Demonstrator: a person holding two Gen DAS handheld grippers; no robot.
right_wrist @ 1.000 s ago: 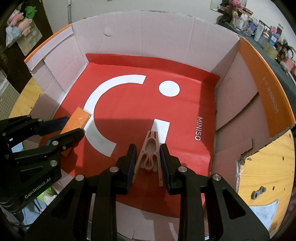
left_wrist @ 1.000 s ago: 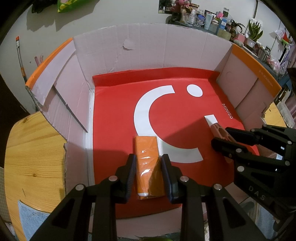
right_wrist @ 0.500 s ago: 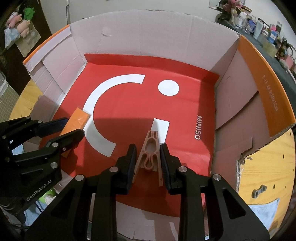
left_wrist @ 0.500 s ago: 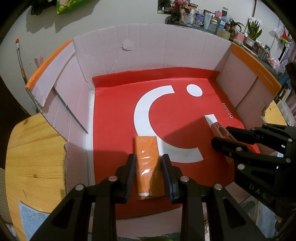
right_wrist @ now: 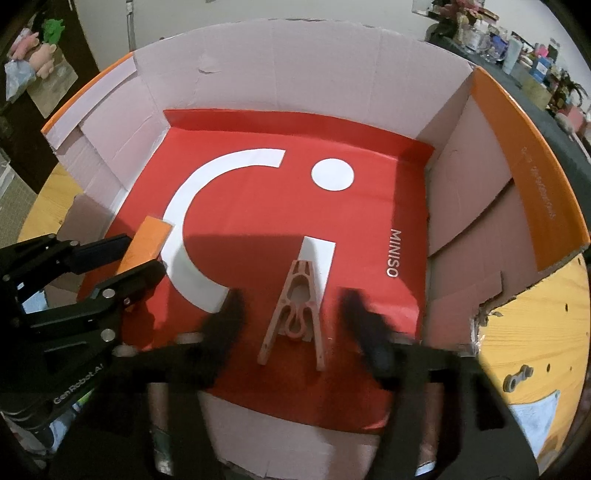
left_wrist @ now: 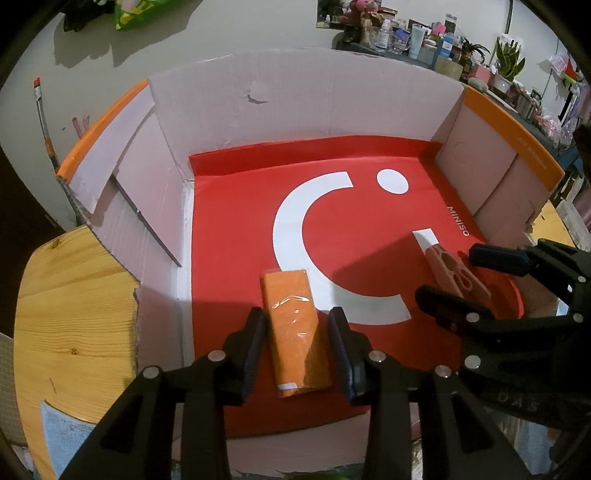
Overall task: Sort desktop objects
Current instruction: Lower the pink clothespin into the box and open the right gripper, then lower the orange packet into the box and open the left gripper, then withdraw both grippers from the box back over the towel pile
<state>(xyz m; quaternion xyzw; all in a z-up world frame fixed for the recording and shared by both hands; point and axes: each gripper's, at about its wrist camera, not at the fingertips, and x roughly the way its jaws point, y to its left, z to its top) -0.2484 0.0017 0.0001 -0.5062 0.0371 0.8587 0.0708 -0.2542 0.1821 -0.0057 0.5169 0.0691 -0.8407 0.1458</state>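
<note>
left gripper (left_wrist: 297, 343): 2 fingers spread, straddling orange packet (left_wrist: 295, 328) with gaps either side | right gripper (right_wrist: 295, 321): fingers wide apart, blurred, clear of tan clip (right_wrist: 297, 306) | both items lie flat on red MINISO bag (right_wrist: 258, 192) inside cardboard box (right_wrist: 314, 74)

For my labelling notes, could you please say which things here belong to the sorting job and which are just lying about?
Job: orange wrapped rectangular pack; pinkish plastic clothes peg; open cardboard box with red liner.

Lying about: small metal chain link; pale blue cloth; cluttered shelf.
</note>
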